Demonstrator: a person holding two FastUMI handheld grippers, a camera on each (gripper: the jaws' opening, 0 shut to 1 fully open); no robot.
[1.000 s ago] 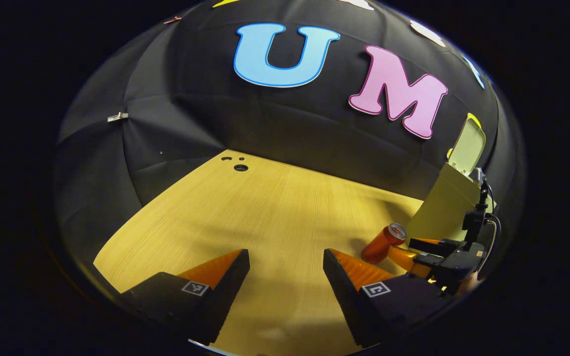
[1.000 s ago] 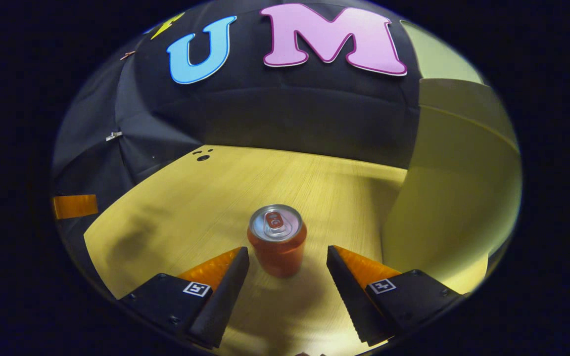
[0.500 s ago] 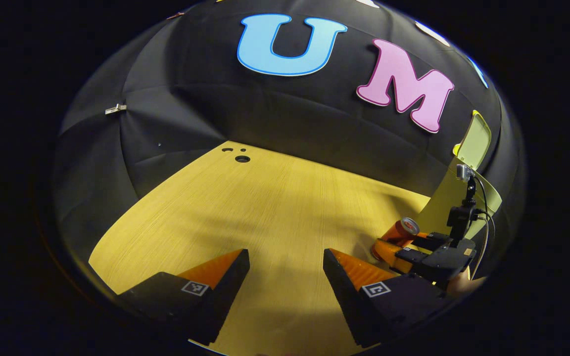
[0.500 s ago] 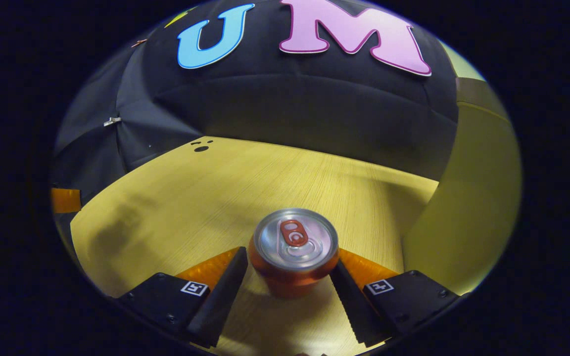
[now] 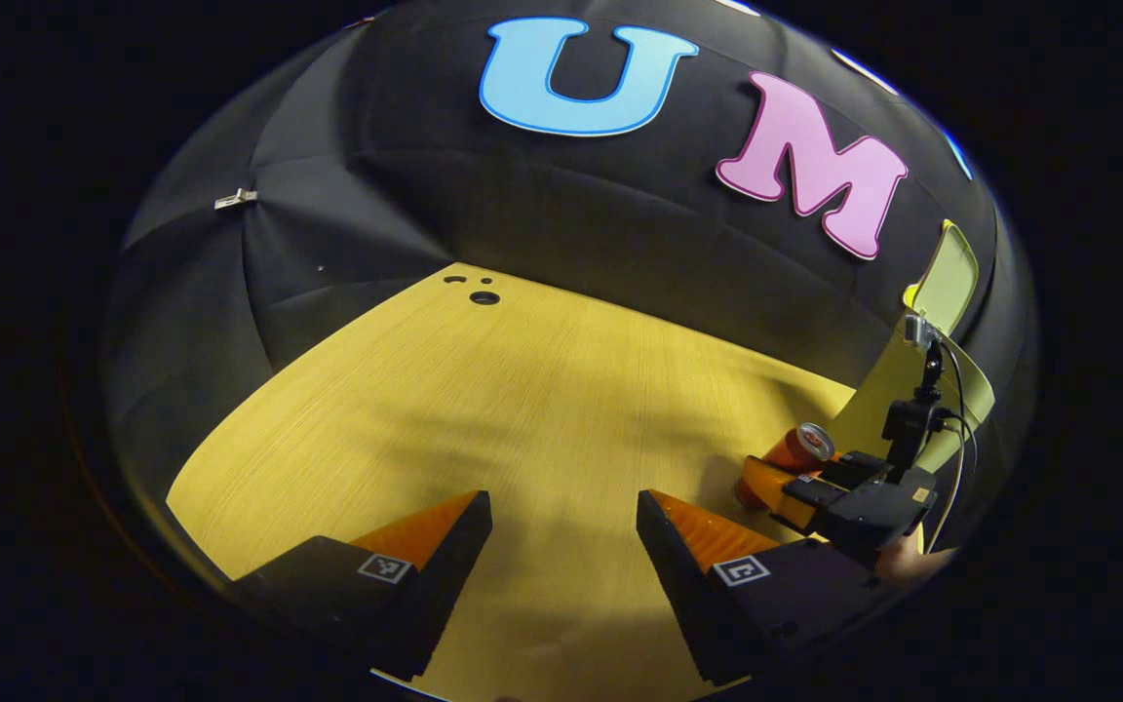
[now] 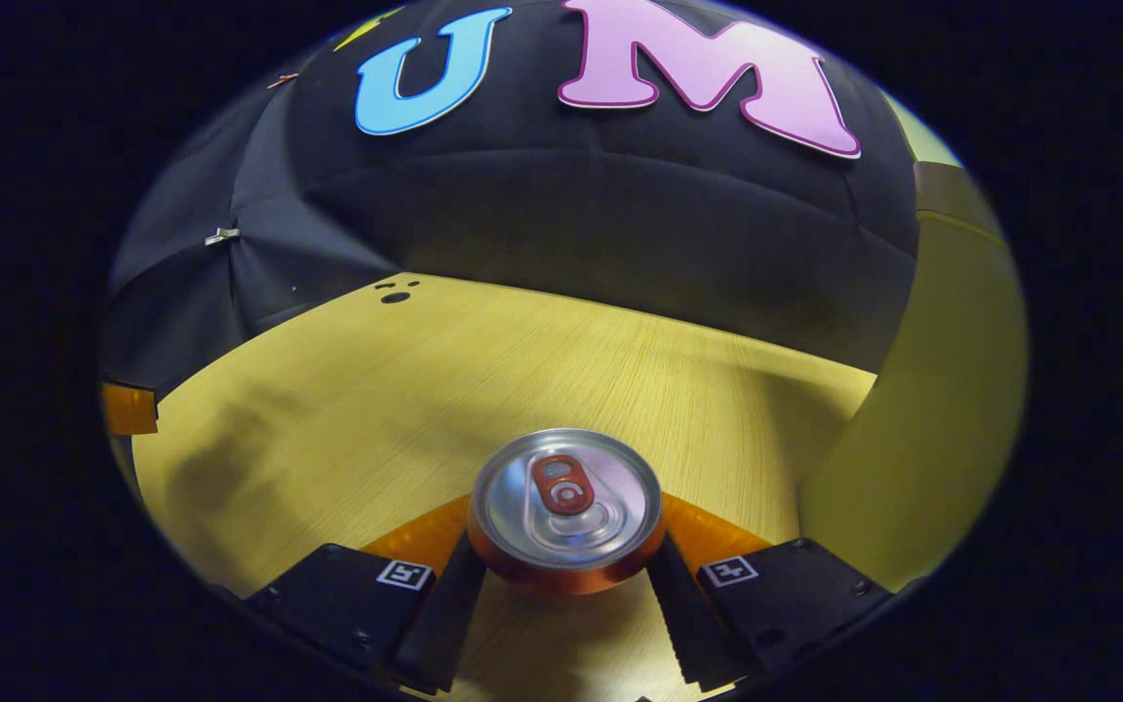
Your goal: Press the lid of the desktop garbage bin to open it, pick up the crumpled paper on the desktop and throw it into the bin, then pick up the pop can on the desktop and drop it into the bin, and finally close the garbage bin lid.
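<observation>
While the left gripper [image 5: 563, 536] hangs over bare worktop [image 5: 484, 409] with its jaws wide apart and nothing between them, the right gripper [image 6: 561, 575] has the can [image 6: 566, 507] between its jaws. In the right gripper view the can stands upright, its silver top and red tab facing the camera, and a finger lies against each side of its body; the jaws look clamped on it. Whether the can's base touches the worktop cannot be told from here.

Just right of the can in that view rises the pale green wall of the bin [image 6: 922, 409], near but apart from the can. The left gripper view shows the same group from the side, far to the right: the right gripper [image 5: 784, 480] with the can [image 5: 800, 448] in its jaws, a bit of the hand [image 5: 898, 561] that holds it, and behind them the bin [image 5: 878, 390] with its lid [image 5: 947, 288] tipped up and open. Small dark holes [image 5: 484, 296] mark the worktop's far corner.
</observation>
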